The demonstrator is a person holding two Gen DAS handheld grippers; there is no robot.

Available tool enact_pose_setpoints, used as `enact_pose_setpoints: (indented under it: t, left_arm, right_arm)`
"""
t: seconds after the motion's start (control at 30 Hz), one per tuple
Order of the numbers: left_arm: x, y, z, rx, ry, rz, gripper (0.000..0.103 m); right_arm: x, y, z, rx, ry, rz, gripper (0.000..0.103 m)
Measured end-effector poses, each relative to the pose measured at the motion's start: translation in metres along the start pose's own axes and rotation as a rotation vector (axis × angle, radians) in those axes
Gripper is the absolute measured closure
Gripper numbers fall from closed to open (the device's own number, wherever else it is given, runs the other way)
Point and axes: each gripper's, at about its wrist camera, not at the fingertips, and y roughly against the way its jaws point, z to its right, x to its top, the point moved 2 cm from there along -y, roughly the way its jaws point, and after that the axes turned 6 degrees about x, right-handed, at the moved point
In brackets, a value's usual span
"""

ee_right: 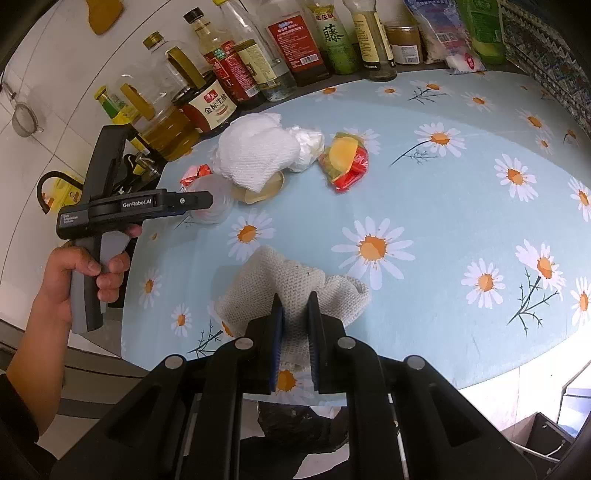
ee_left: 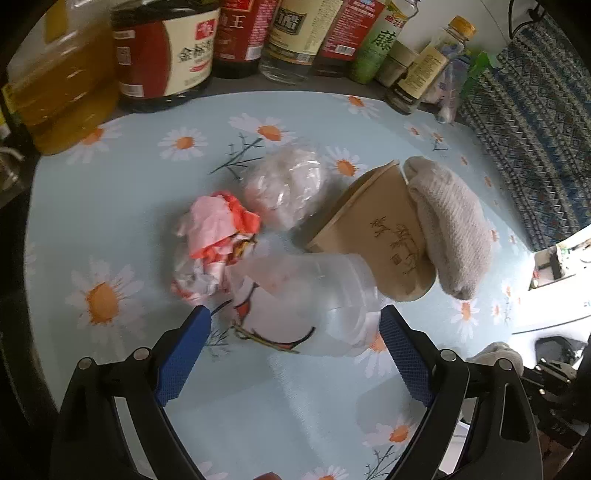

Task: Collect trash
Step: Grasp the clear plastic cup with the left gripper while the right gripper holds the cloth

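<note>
Sideways, "GenRobot.AI" left tongs (ee_right: 207, 201) gape; right tongs (ee_right: 295, 306) pinch cloth (ee_right: 295, 284).

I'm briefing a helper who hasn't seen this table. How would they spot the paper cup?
On the daisy tablecloth, look in front of the row of sauce bottles. The paper cup lies tipped on its side beside a clear plastic ball, a beige cloth against it. It is the only brown thing, printed with bamboo.
</note>
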Motion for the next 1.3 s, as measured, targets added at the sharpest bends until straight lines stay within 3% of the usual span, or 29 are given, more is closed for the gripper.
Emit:
enact_pose_setpoints:
  t: [0.23, 0.43, 0.9, 1.3]
  left_arm:
    - [0.003, -0.005, 0.003, -0.020, -0.016, -0.008, 0.015]
    - [0.001, -0.009, 0.004, -0.021, -0.020, -0.021, 0.033]
    - [-0.012, 0.003, 0.006, -0.028, -0.014, -0.002, 0.037]
    - [-0.045, 0.026, 0.009, -0.005, 0.016, 0.035, 0.039]
  right_arm:
    - [-0.001, 0.000, -0.001, -0.009, -0.006, -0.001, 0.089]
    - [-0.001, -0.002, -0.001, -0.003, -0.006, -0.002, 0.089]
    - [-0.001, -0.001, -0.007, 0.022, 0.025, 0.001, 0.089]
    - [-0.002, -0.005, -0.017, 0.075, 0.107, -0.014, 0.089]
